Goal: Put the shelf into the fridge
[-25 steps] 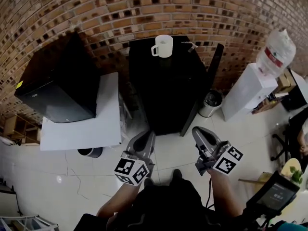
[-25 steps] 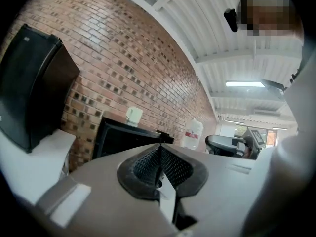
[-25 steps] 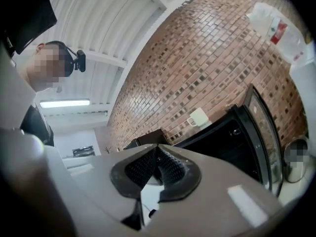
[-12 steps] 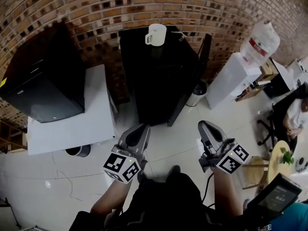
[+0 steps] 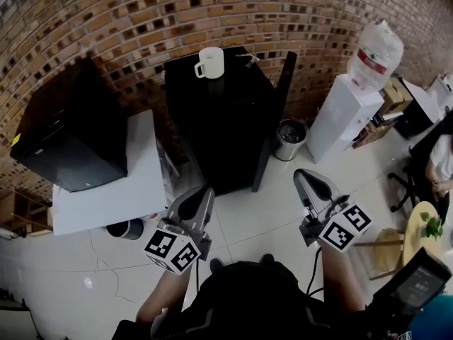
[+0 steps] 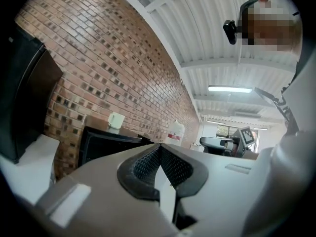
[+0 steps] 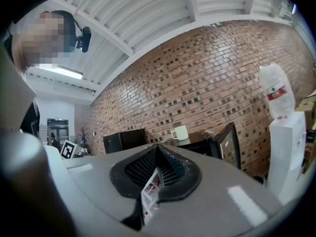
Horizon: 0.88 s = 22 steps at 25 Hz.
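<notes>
A black mini fridge (image 5: 219, 119) stands against the brick wall with its door (image 5: 274, 112) swung open to the right. A white mug (image 5: 210, 62) sits on its top beside a thin, pale wire-like thing (image 5: 249, 58). No shelf shows clearly in any view. My left gripper (image 5: 200, 195) is held above the floor in front of the fridge, shut and empty. My right gripper (image 5: 306, 179) hovers to its right, also shut with nothing between the pads. The left gripper view has the shut left gripper (image 6: 159, 149), the fridge (image 6: 106, 144) and the mug (image 6: 116, 120). The right gripper view has the shut right gripper (image 7: 157, 152) and the mug (image 7: 180, 133).
A white table (image 5: 113, 193) left of the fridge carries a large black box (image 5: 71, 133), with a dark bin (image 5: 127, 229) under it. A metal trash can (image 5: 289, 139) and a white water dispenser (image 5: 347, 112) stand to the right. A seated person (image 5: 439, 165) is at far right.
The head view has swung, so the fridge and mug sit further left in it. Both grippers have drifted slightly apart and stay shut.
</notes>
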Motion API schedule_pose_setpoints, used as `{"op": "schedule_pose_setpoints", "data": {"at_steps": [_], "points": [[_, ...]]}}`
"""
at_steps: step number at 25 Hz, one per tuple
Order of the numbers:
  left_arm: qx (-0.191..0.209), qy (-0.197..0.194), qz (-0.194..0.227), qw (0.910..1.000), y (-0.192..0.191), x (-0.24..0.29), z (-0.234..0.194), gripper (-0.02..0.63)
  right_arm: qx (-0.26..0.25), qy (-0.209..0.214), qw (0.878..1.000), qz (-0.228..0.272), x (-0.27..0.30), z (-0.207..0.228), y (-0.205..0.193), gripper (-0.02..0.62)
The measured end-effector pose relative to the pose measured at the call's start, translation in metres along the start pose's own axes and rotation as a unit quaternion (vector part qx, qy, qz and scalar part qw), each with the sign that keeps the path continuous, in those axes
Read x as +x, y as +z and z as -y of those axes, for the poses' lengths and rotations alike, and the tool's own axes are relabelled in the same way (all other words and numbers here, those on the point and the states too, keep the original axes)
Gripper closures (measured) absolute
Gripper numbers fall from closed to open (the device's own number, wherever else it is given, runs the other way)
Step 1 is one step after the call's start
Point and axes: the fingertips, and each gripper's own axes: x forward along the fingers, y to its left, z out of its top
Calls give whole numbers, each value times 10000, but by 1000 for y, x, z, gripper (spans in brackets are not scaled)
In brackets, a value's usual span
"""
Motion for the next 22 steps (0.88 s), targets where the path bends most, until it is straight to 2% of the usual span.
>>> {"op": "schedule_pose_setpoints", "data": {"at_steps": [3, 6, 11, 15, 22], "points": [[197, -154, -8, 9997, 8, 4, 15, 595, -110, -141, 9998, -2, -11, 8, 8, 590], [287, -118, 76, 9995, 16, 4, 17, 595, -138, -142, 9998, 53, -14, 10, 15, 590], [162, -35, 104, 9998, 13, 7, 15, 595, -185, -115, 9996, 173, -16, 9, 19, 590], [11, -18, 54, 10000, 5, 5, 14, 595, -50, -105, 9998, 176, -14, 4, 6, 591], [18, -78, 58, 10000, -1, 3, 25, 595, -147, -149, 9997, 144, -22, 1, 8, 589]]}}
